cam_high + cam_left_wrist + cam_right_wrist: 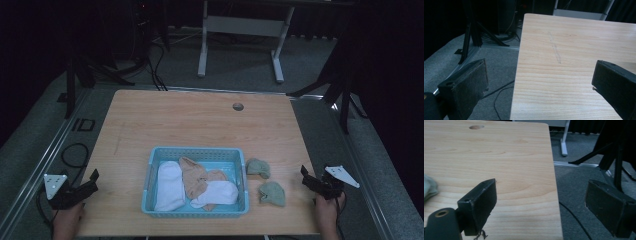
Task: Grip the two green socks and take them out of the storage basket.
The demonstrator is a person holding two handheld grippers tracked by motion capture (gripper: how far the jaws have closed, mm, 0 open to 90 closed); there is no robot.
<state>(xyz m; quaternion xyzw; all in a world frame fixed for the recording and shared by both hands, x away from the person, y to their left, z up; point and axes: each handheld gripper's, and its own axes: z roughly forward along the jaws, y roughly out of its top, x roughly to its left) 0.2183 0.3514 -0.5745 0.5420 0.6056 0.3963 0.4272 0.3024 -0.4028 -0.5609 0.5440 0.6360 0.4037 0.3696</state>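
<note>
A blue basket of socks on a wooden table, with a handheld gripper at each side edge.

The basket [196,153] holds white socks [169,185] and tan socks [195,176]; two green socks [265,180] lie just right of it. The left gripper [92,176] and right gripper [304,173] both hang empty, jaws spread wide, at the table [200,120] edges.

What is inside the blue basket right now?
The blue basket holds two white socks and tan socks lying partly under one white sock. How many tan pieces, and anything beneath, is covered.
</note>
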